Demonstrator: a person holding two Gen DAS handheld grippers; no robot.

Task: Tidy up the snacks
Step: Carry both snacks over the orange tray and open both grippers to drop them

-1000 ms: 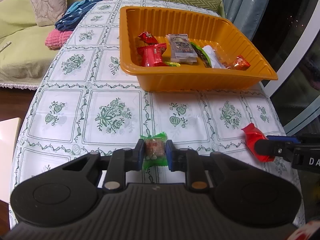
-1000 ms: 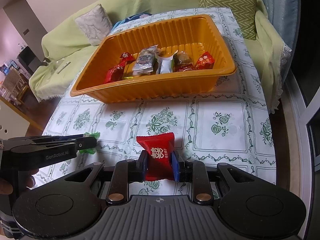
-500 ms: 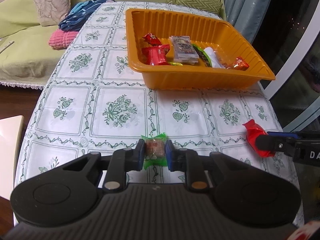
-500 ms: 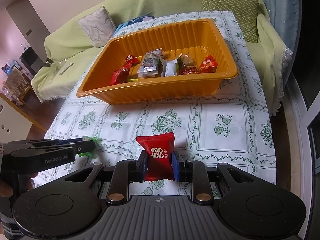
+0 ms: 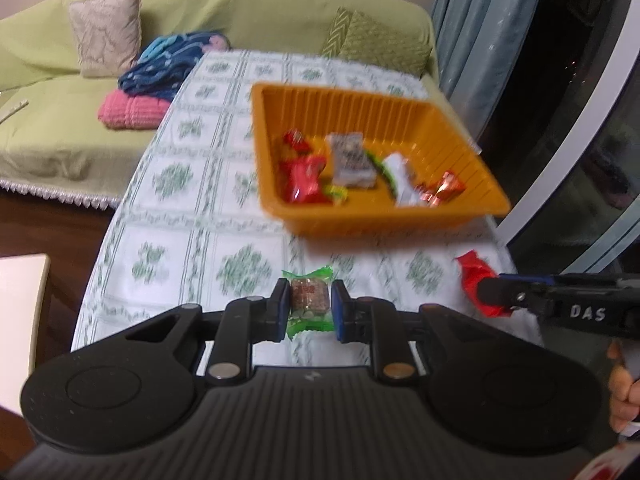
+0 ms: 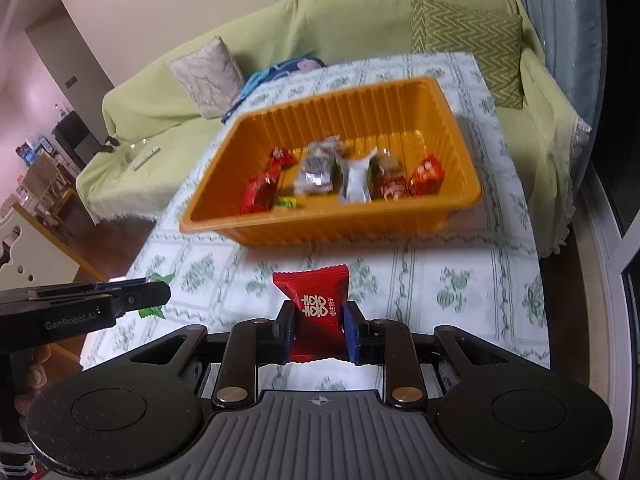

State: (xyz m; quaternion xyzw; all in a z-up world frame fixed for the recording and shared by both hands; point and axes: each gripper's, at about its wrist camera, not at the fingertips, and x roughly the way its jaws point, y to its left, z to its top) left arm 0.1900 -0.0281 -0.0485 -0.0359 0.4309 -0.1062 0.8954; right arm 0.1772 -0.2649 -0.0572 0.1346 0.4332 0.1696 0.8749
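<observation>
Slick foil is the risk: the left gripper (image 5: 310, 309) pinches a green candy (image 5: 309, 304), the right gripper (image 6: 319, 330) a red packet (image 6: 318, 308), both above the bench (image 6: 436, 276), short of the tray (image 6: 460, 204); either could slip out.

Home living room, long sofa under a pale green cover (image 5: 248, 12), beige square cushion (image 5: 106, 30) and green zigzag cushion (image 6: 466, 46) on it, tabletop with white, green-flowered cloth (image 6: 440, 280), grey-blue curtain (image 5: 480, 20), dark glass door beside it (image 5: 580, 120)
</observation>
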